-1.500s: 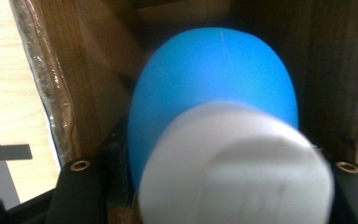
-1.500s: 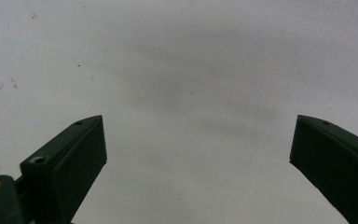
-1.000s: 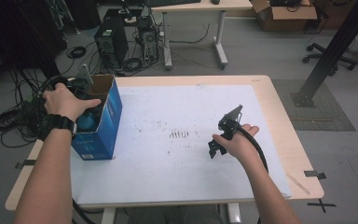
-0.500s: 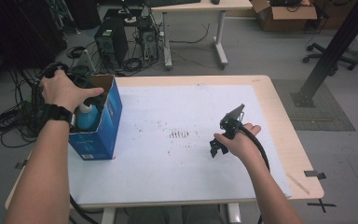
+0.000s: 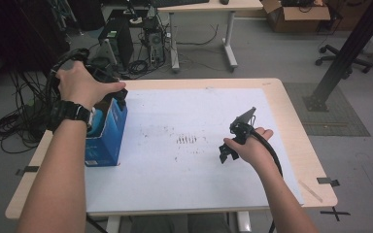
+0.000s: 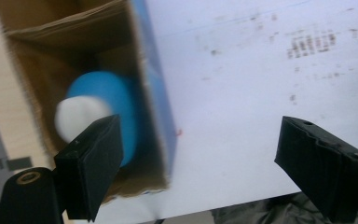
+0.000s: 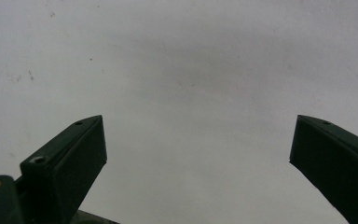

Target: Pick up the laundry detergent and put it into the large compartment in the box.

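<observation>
The left gripper (image 6: 200, 172) hangs above the box (image 5: 108, 131), fingers wide apart, bottle (image 6: 103, 109) below. The right gripper (image 7: 200, 172) rests low over the counter (image 5: 281, 97), fingers apart too.

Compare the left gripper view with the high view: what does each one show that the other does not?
Left gripper view alone: a blue bottle with a white cap lying inside the box, between wide-open fingers. High view alone: the person's forearms, the wristwatch, the right gripper, the floor cables and desks behind. Both share the blue box and the white table sheet with its dark smudges.
</observation>
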`<state>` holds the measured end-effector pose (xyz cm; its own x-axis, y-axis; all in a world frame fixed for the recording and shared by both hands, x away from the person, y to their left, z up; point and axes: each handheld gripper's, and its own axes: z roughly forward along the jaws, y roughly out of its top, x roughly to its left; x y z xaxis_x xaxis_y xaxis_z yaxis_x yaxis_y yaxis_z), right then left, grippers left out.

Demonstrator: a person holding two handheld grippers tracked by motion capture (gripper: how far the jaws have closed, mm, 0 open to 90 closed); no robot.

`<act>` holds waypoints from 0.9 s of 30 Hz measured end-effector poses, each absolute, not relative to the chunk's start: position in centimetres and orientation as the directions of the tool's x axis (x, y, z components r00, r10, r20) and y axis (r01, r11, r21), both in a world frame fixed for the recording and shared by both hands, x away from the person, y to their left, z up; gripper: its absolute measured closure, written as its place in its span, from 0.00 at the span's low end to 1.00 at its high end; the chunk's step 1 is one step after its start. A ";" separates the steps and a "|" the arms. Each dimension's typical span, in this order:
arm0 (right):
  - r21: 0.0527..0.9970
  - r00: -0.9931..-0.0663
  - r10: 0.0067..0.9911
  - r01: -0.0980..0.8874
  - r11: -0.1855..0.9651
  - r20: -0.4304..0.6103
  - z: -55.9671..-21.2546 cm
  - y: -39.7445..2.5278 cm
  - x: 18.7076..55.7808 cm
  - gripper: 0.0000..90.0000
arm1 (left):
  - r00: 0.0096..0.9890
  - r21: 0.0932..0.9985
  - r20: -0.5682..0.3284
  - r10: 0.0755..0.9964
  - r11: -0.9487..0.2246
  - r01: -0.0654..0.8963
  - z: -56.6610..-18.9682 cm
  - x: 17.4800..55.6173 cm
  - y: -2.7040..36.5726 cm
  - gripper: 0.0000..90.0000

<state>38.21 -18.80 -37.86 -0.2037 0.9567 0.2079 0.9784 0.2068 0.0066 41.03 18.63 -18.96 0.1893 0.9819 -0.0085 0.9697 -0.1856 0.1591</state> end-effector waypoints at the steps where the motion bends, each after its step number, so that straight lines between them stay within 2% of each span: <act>1: 0.005 -0.202 0.957 0.979 0.206 0.208 -37.8 -18.9 38.2 0.04 | 0.203 0.160 -0.015 0.979 -0.198 0.967 -19.0 41.0 17.7 0.17; 9: 0.011 -0.206 0.955 0.978 0.208 0.212 -37.6 -19.3 37.9 0.04 | 0.248 0.174 -0.054 0.967 -0.236 0.956 -19.8 40.9 14.7 0.14; 16: 0.018 -0.202 0.955 0.979 0.203 0.219 -37.5 -19.8 37.7 0.04 | 0.274 0.166 -0.062 0.960 -0.261 0.951 -20.5 40.7 12.4 0.07; 27: 0.024 -0.199 0.954 0.980 0.199 0.225 -37.4 -20.2 37.3 0.04 | 0.319 0.145 -0.065 0.946 -0.307 0.941 -22.0 40.5 9.9 0.06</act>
<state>37.32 -20.18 -37.44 -0.1989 0.9538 0.2250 0.9798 0.1987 0.0235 40.46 9.89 -21.99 0.3188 0.9456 -0.0650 0.9406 -0.3071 0.1449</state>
